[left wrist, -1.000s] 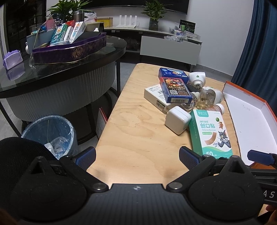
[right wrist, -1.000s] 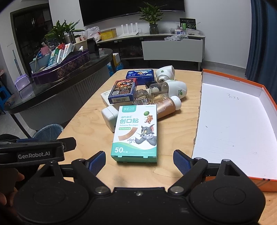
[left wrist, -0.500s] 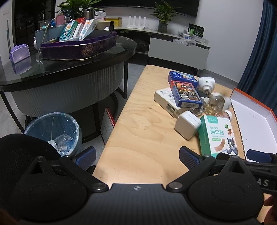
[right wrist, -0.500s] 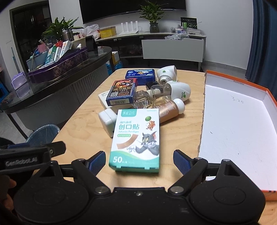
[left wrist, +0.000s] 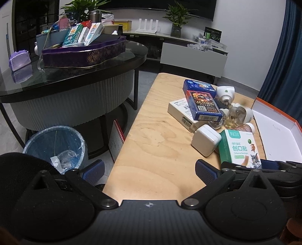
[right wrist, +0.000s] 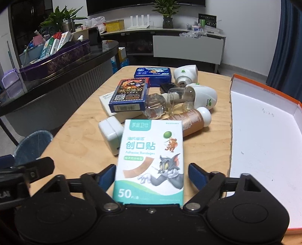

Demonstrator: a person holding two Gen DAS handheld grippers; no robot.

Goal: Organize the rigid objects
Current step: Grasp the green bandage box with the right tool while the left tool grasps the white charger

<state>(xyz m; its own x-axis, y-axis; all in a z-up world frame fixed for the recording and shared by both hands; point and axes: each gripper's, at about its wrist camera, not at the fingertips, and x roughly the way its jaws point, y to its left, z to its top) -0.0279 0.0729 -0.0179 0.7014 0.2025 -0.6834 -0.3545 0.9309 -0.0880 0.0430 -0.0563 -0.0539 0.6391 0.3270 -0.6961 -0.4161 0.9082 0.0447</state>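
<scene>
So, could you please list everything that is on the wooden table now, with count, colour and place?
bandage box: 1, white-green, nearest, between right gripper's fingers
adapter: 1, white, left of bandage box
brown bottle: 1, white cap, behind bandage box
card box: 1, blue-red, atop white box
blue tin: 1, far end
plug-in diffusers: 2, white, right of tin
tray: 1, orange-white, right side
left gripper: open
right gripper: open

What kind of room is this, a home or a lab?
Most likely a home living room: a large dark wall-mounted screen hangs above a long low white media cabinet, potted green plants stand on it, and a round black glass-topped table sits nearby.
</scene>
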